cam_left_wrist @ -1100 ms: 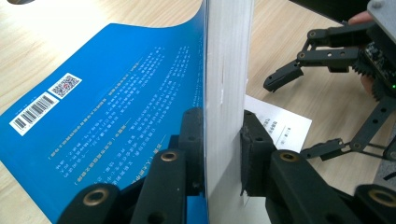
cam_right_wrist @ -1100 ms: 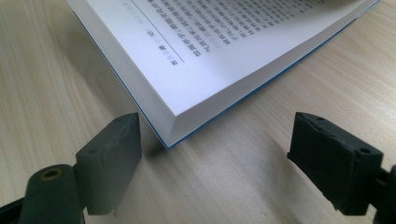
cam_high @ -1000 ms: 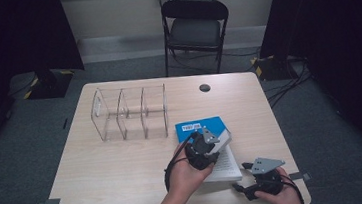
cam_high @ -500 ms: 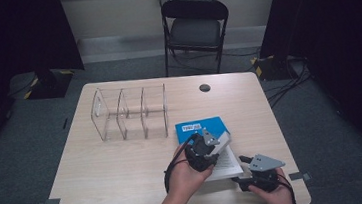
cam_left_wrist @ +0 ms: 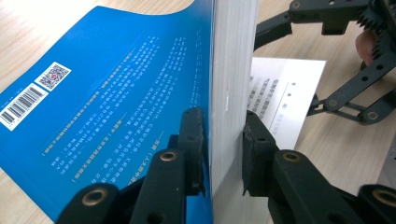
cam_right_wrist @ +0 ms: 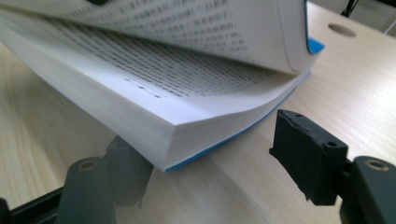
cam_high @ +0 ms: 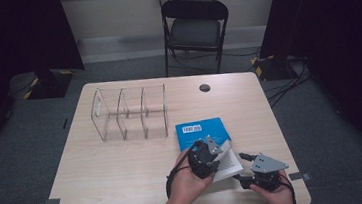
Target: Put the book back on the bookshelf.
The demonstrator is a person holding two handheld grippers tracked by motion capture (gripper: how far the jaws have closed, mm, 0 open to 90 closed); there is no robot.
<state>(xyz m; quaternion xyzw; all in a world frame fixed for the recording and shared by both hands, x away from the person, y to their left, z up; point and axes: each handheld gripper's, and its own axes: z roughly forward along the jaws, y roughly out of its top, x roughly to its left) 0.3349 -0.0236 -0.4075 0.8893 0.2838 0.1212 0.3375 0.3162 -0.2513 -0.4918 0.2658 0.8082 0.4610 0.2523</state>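
Clear acrylic rack (cam_high: 130, 113) at ten o'clock on the worktop (cam_high: 101, 185), three bays, nothing in them

Blue paperback (cam_high: 203, 132) toward five o'clock from centre, back cover up, part lifted open

Left hand-held gripper (cam_left_wrist: 223, 140) clamped on a thick wad of pages plus the back cover, raised near upright at the book's six o'clock edge

Right hand-held gripper (cam_right_wrist: 210, 154) spread open at four o'clock, lower corner of the resting page block between its jaws, nothing pinched

Likely fairly heavy for its size, limp rather than stiff; pages bow and sag, glossy cover probably slick, thin sheets prone to creasing; best held deep across a thick stack, near the spine

Barcode and QR code (cam_left_wrist: 39, 91) on the cover; white text too small to read
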